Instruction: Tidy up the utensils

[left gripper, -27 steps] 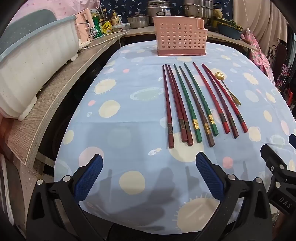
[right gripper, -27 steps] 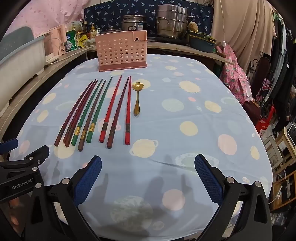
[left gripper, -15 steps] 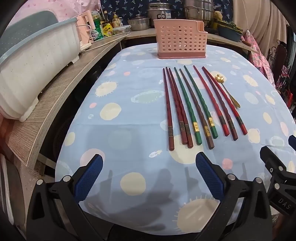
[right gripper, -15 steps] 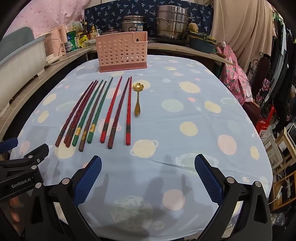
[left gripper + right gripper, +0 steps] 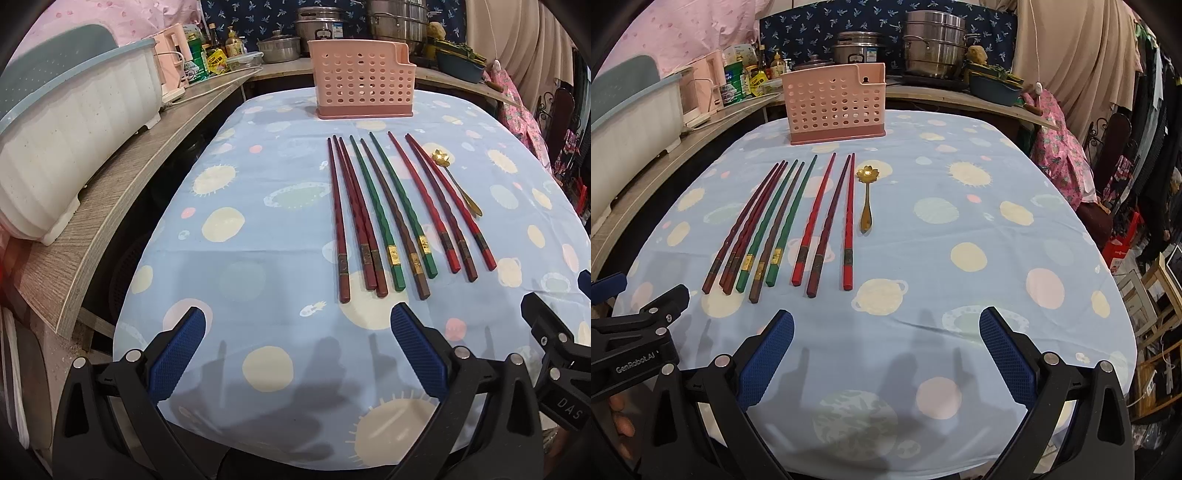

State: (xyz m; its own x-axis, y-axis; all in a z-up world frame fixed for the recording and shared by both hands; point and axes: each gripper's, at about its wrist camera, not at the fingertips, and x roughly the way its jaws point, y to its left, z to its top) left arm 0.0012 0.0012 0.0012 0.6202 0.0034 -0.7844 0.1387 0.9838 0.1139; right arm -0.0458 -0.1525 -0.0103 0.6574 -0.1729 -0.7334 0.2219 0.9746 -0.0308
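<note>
On tablecloth (image 5: 258, 206): nine chopsticks (image 5: 397, 214), one gold spoon (image 5: 456, 181), one pink basket (image 5: 362, 85).

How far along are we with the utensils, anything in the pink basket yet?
Done: nothing visible; the pink perforated plastic basket shows no utensils. In hand: nothing; left gripper and right gripper are open and empty. Left: the nine red, brown and green chopsticks and the gold flower-bowl spoon, all on the tablecloth.
</note>
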